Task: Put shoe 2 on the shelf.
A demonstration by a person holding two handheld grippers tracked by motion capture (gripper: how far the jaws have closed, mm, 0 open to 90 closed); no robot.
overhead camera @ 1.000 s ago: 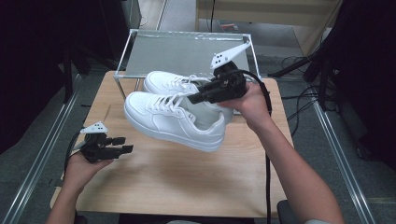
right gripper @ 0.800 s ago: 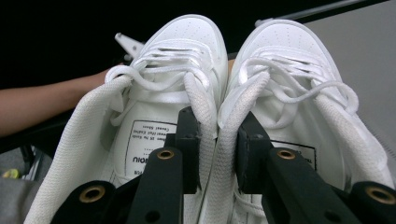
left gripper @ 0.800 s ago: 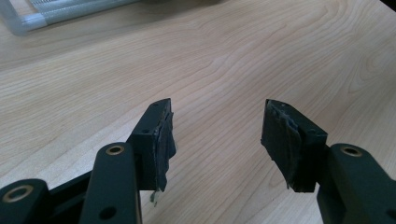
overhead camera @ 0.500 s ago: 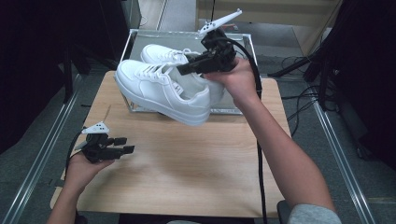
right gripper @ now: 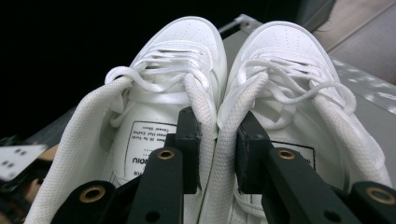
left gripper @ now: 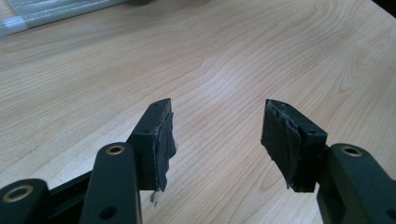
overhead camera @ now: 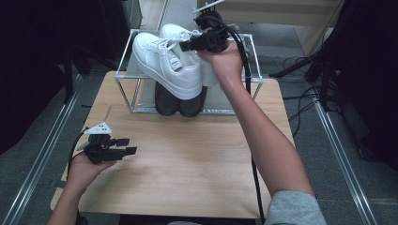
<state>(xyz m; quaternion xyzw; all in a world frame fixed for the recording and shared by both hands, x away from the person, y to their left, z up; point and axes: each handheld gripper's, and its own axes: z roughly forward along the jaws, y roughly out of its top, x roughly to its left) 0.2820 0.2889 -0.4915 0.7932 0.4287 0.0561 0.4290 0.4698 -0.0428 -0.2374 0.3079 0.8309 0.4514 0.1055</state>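
A pair of white sneakers (overhead camera: 164,61) hangs in the air above the metal-framed rack (overhead camera: 123,84) at the table's far side. My right gripper (overhead camera: 187,46) is shut on the two inner collars of the white sneakers (right gripper: 210,88), one jaw inside each shoe. A pair of dark shoes (overhead camera: 180,101) stands on the rack's lower level, beneath them. My left gripper (overhead camera: 129,146) rests low at the table's near left, open, with bare wood between its jaws (left gripper: 217,140).
The wooden table (overhead camera: 187,164) has free room across its middle and near side. Metal rails (overhead camera: 37,164) run along the floor on both sides. A black cable (overhead camera: 251,154) trails from the right gripper along the forearm.
My right gripper has lifted the white sneakers up and away, from the table in front of the rack to above it. The left gripper has barely moved.
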